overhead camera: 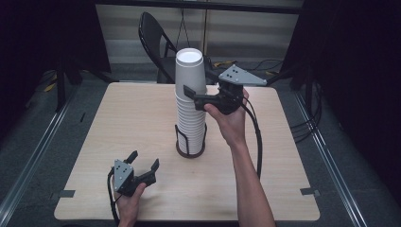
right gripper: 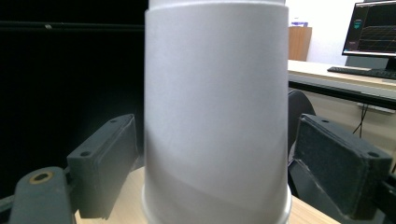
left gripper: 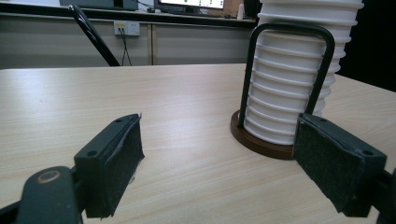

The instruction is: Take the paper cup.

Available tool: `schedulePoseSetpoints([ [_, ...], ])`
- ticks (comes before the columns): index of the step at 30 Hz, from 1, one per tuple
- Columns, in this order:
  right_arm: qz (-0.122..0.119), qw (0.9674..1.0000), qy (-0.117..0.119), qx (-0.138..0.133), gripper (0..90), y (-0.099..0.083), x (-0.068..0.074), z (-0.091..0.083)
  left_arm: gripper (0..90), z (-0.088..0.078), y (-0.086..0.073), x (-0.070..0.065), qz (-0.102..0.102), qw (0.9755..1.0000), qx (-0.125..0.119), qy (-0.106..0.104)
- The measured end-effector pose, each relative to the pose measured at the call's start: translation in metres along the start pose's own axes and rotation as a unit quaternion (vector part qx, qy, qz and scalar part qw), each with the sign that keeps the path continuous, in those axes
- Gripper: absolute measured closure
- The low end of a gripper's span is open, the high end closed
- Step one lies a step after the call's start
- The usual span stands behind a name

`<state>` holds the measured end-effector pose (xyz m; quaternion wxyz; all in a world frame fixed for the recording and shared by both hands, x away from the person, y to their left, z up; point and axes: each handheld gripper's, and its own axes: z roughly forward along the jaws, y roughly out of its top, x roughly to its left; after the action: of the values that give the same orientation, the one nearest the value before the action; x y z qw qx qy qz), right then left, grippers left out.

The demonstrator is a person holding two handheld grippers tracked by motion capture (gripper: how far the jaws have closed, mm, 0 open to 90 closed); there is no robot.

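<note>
White paper top cup (right gripper: pixel 215 116) sits unlifted on our stack; right gripper (overhead camera: pixel 201 90) spread around it, left gripper (overhead camera: pixel 142 163) spread, idle.

Top cup (right gripper: pixel 215 112) cut off at upper and lower edges in right gripper view; cup stack (left gripper: pixel 299 70) top cropped in left gripper view; holder base (left gripper: pixel 254 137) partly behind jaw

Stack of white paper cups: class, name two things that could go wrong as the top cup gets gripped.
1. The right hand-held gripper straddles the top cup, jaws open; closing hard may crush it.
2. The stack rises well above its wire holder; a sideways pull could tip it, and the left hand-held gripper rests apart, not steadying anything.
</note>
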<state>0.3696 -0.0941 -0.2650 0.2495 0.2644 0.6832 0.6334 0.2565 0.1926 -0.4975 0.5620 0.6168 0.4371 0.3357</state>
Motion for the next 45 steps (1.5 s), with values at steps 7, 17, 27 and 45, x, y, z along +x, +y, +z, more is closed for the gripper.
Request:
schedulePoseSetpoints([
  [7, -0.005, 0.9999, 0.000, 0.013, 10.1, -0.002, 0.000, 0.014, 16.1, 0.000, 0.000, 0.000, 0.001, 1.0000, 0.001, 0.001],
  [17, -0.008, 0.9996, -0.004, 0.026, 9.0, -0.004, 0.000, 0.024, 16.1, 0.000, 0.000, 0.000, 0.001, 1.0000, 0.000, 0.001],
  [27, -0.018, 0.9992, -0.017, 0.031, 10.1, -0.005, 0.003, 0.031, 16.1, -0.001, 0.000, 0.000, -0.001, 1.0000, -0.001, 0.002],
  [45, -0.014, 0.9997, -0.019, 0.002, 11.9, 0.006, 0.002, 0.024, 16.2, -0.001, 0.000, 0.000, 0.000, 1.0000, -0.002, 0.001],
])
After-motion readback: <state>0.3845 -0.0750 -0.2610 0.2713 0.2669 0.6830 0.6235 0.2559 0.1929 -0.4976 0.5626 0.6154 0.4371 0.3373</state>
